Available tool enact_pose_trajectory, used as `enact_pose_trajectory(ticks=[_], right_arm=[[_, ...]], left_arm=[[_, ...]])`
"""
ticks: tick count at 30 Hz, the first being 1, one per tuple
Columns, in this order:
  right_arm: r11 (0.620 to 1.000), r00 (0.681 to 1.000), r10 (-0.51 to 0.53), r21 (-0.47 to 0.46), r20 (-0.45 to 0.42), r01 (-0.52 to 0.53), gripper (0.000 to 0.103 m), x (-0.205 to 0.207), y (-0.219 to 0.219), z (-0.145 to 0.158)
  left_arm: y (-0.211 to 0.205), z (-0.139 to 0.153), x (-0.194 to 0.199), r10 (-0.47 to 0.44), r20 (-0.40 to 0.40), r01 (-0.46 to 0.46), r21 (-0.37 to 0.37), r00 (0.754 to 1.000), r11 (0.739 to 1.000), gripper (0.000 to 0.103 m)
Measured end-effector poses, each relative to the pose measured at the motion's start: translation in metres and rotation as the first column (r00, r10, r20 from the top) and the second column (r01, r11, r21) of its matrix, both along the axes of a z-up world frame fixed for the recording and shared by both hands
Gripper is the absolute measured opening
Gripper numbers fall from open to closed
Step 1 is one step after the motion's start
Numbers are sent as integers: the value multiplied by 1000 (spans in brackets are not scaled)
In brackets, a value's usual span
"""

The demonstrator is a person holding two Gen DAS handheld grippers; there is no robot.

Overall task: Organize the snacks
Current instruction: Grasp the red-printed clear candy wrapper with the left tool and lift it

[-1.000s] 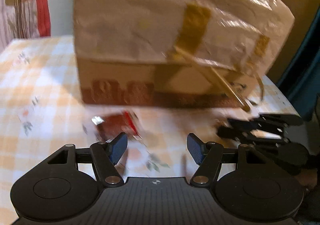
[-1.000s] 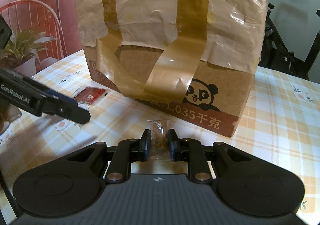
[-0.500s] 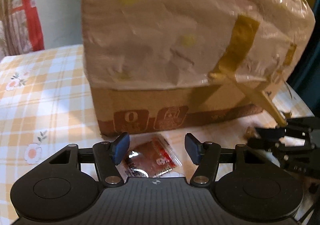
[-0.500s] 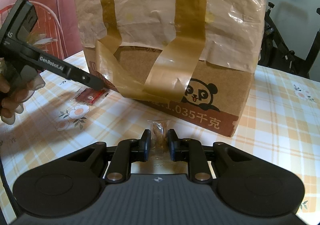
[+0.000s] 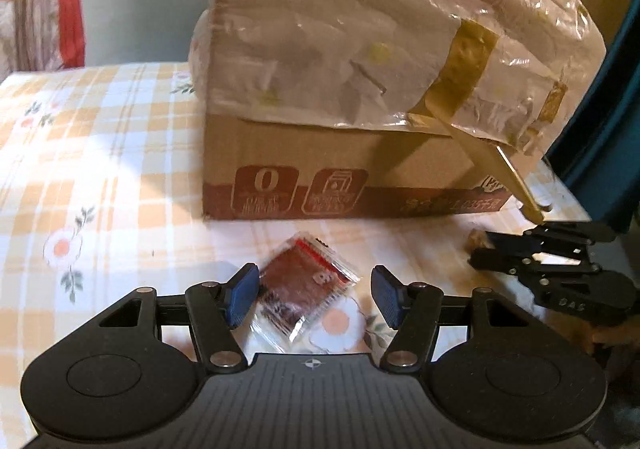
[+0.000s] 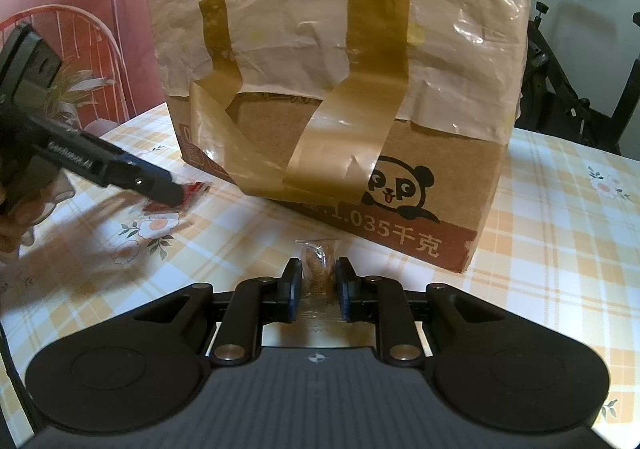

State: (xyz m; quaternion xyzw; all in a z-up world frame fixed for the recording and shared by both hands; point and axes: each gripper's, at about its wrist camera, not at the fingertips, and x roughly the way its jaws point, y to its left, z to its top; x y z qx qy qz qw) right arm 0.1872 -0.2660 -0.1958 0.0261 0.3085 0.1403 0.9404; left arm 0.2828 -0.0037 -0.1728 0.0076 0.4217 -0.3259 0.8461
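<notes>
A small red snack packet (image 5: 306,285) in clear wrap lies flat on the checked tablecloth (image 5: 100,169), just in front of a taped cardboard box (image 5: 360,89). My left gripper (image 5: 312,295) is open and straddles the packet: the left pad is at its edge and the right pad is clear of it. In the right wrist view that gripper (image 6: 172,195) reaches down onto the red packet (image 6: 196,189). My right gripper (image 6: 318,281) is shut on a brown snack in clear wrap (image 6: 318,269), low over the table before the box (image 6: 340,89). The left wrist view shows it at the right (image 5: 532,261).
The big box, covered with crumpled plastic and brown tape, fills the middle of the table. A hand (image 6: 12,225) holds the left gripper's handle. An exercise bike (image 6: 580,89) stands behind the table on the right, and a red chair (image 6: 80,29) on the left.
My left gripper has come down and forward to the red packet, which now lies between its fingers, and its jaws have narrowed a little. The right gripper has stayed still with its snack.
</notes>
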Motion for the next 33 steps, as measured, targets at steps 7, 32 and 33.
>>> enact_pose_trajectory(ticks=[7,32,33], right_arm=[[1000,1000,-2,-2,0,2,20,0,1,0],[1000,1000,-3,-3,0,3,20,0,2,0],[1000,1000,-3,-4,-1,3,20,0,2,0]], left_arm=[[-8,0,-21,-39,-29,38,-36,999,999,64],[-22,-7,-41,74,143,-97,163,987,982,42],[-22,-6,-45,90,139,-111,155,986,982,42]])
